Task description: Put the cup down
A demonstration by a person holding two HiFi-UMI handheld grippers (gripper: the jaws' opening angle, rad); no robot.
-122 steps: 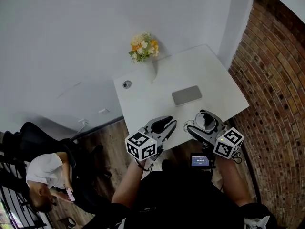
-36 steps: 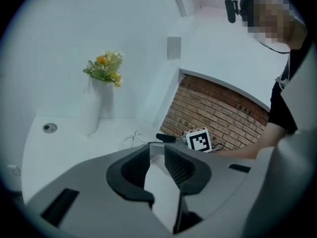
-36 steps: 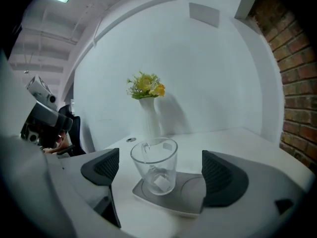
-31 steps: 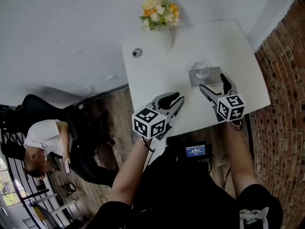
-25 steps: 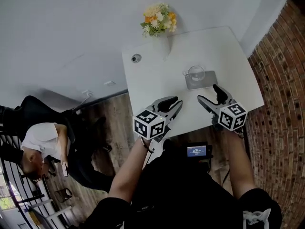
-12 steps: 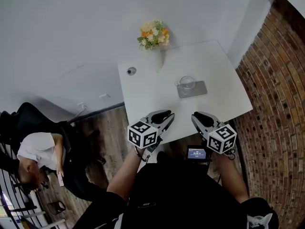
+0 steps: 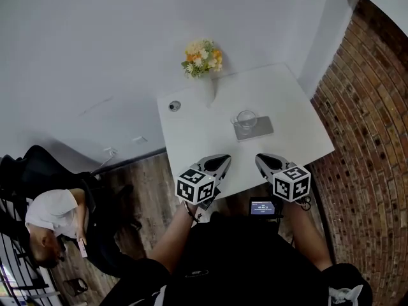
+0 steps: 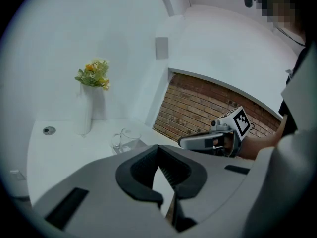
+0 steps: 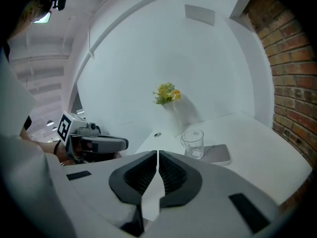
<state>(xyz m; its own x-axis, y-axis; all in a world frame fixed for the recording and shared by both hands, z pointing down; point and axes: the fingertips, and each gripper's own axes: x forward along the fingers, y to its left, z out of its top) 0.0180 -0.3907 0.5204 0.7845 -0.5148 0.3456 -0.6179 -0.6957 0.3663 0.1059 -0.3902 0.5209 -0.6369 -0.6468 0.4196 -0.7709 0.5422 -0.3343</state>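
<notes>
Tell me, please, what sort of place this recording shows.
Probably a small office or studio corner: a white table with a vase of flowers stands by a brick wall, and a person sits in a dark chair on the wooden floor nearby.

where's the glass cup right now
In the head view the cup stands on the grey pad's left end, right of the flower vase.

Ahead of your right claw point(image 9: 157, 153), matt grey plastic with ribbed dark pads point(image 9: 173, 175), the clear glass cup point(image 9: 192, 144) gleams glossy on a matt grey rounded slab point(image 9: 220, 153). The white table point(image 9: 252, 133) beneath looks smooth; right of the claw, the red brick wall point(image 9: 292, 68) is rough.
</notes>
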